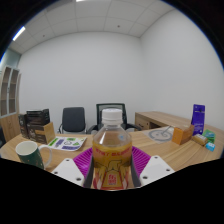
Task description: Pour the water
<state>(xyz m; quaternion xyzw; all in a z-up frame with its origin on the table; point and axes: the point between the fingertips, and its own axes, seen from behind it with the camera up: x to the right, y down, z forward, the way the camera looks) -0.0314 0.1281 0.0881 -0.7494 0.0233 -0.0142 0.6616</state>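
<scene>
Between the two fingers of my gripper stands a clear plastic bottle with a white cap, an amber-coloured drink inside and a red and yellow label. The magenta pads lie against its left and right sides, so my gripper is closed on the bottle and holds it upright, near to me above the light wooden table.

To the near left, just beside the left finger, there is a dark green round cup on the table. A little farther, left of the bottle, lies a flat green and white booklet. At the far left side a dark box stands near the table's edge.

To the right of the bottle I see a round grey plate, then a small orange box, and behind it a tall purple carton. Beyond the table, two black office chairs stand before a white wall.
</scene>
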